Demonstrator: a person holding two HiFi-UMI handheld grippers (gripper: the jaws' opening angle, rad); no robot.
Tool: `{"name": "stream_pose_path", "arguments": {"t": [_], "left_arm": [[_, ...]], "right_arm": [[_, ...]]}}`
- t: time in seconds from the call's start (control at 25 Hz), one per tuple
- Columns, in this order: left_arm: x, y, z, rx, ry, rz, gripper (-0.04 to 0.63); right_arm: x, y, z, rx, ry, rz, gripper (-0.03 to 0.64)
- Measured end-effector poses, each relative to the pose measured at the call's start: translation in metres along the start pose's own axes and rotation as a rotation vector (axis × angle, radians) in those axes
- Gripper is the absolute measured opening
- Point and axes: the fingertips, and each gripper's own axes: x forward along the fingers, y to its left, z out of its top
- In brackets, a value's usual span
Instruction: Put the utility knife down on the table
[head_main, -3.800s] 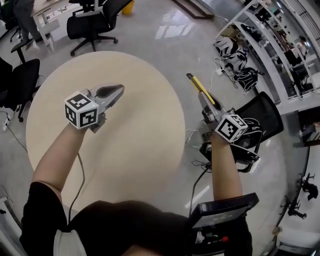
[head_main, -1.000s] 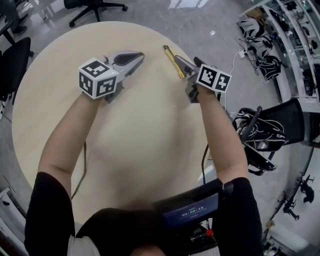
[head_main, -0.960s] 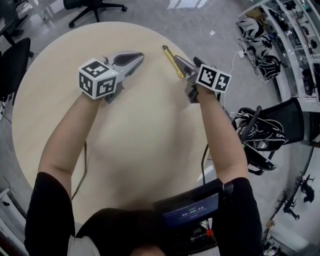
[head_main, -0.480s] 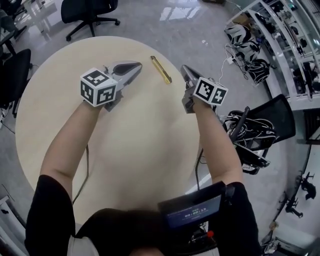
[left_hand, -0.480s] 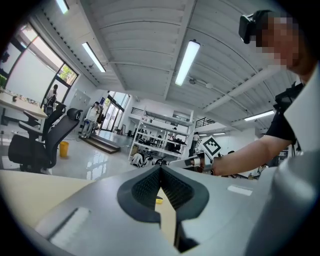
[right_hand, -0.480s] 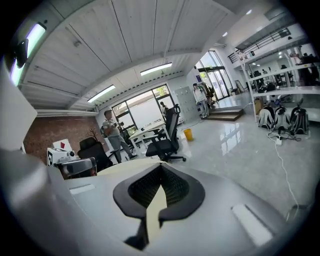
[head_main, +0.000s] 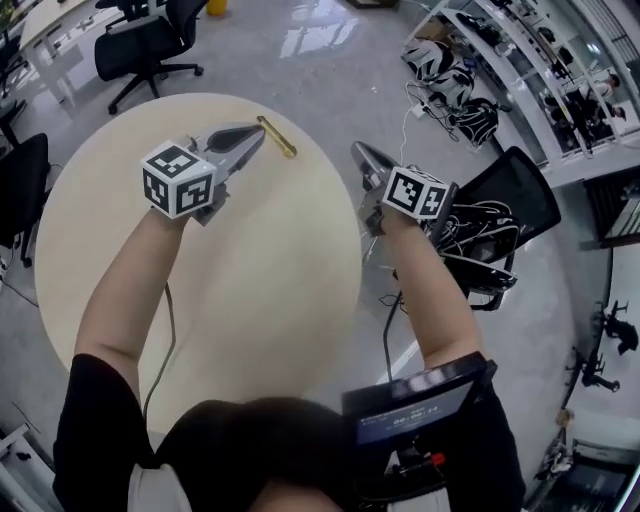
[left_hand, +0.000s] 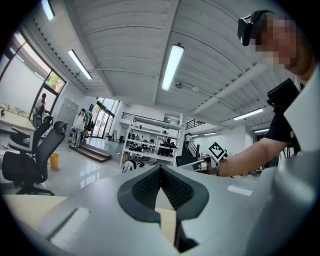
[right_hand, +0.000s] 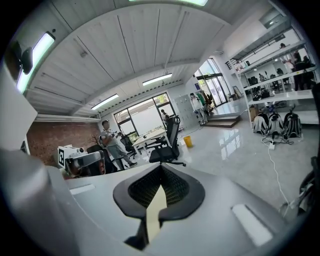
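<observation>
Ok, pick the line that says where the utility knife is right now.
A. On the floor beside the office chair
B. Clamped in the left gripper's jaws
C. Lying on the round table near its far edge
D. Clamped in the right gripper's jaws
C: the yellow utility knife lies flat on the table, apart from the right gripper, whose jaws are shut on nothing.

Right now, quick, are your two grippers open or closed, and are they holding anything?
Left gripper: closed, holding nothing.
Right gripper: closed, holding nothing.
</observation>
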Motion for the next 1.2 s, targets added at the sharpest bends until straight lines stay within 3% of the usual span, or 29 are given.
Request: {"name": "stream_pose_path", "arguments": {"t": [0.2, 0.44, 0.88, 1.2], "left_arm": [[0.010, -0.063, 0.022, 0.043, 0.011, -0.058, -0.002], [0.028, -0.157, 0.025, 0.069, 0.045, -0.148, -0.002], [0.069, -0.404, 0.029, 0.067, 0.033, -0.374, -0.002], [0.081, -0.599, 0.022, 0.053, 0.029, -0.537, -0.002]], "right_arm": [[-0.085, 0.013, 0.028, -0.009, -0.064, 0.001, 0.014], [-0.193, 0.018, 0.030, -0.002, -0.119, -0.016, 0.014], [-0.461, 0.026, 0.022, -0.026, -0.280, -0.094, 0.014], [-0.675, 0.053, -0.021, -0.115, -0.341, -0.238, 0.014]]}}
